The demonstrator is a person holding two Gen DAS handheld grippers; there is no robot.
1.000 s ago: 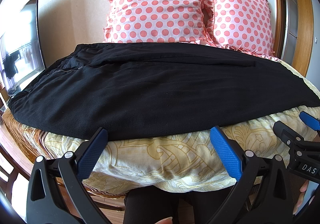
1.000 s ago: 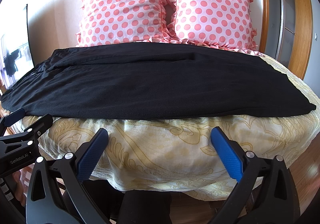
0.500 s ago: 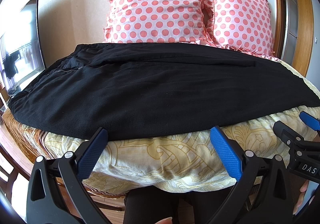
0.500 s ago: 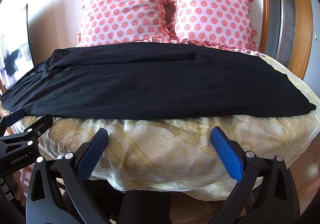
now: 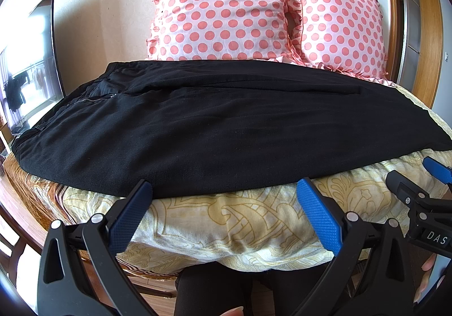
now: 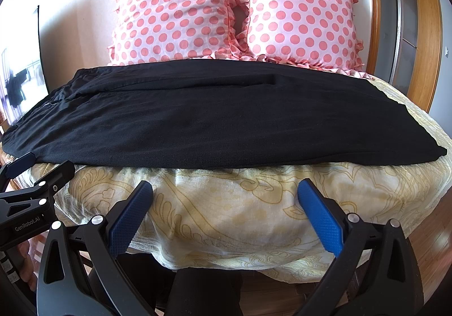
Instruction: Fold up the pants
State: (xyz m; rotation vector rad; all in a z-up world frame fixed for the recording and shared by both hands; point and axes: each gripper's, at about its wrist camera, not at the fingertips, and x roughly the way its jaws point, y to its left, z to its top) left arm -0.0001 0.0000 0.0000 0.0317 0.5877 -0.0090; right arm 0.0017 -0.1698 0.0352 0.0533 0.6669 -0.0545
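So the black pants [image 5: 231, 129] lay spread flat across the bed, running sideways over the yellow patterned bedspread [image 5: 234, 220], with two pink polka-dot pillows [image 5: 223, 8] propped against the wall behind them. Both tools hung back off the near edge of the mattress, neither one touching the cloth. From the left wrist view, the left gripper [image 5: 226, 203] stood released, its blue pads [image 5: 317, 217] spread wide, and the near hem of the pants reached right down to the level of its fingertips; that view also caught a metal zipper [image 5: 90, 100] near the waistband end on the left, a dark screen [image 5: 31, 61] leaning at the left wall, and the right gripper's tip [image 5: 418, 183] poking in at the right edge. Over on the right wrist view, the right gripper [image 6: 226, 203] was likewise released, jaws apart, but here a broad band of bedspread [image 6: 226, 203] showed between its pads and the pants [image 6: 226, 118]; the far right end of the pants, cut off in the left view, came to a clear corner [image 6: 440, 153] here. The left gripper's body [image 6: 31, 203] edged into the lower left, and a wooden door frame [image 6: 423, 33] stood at the right
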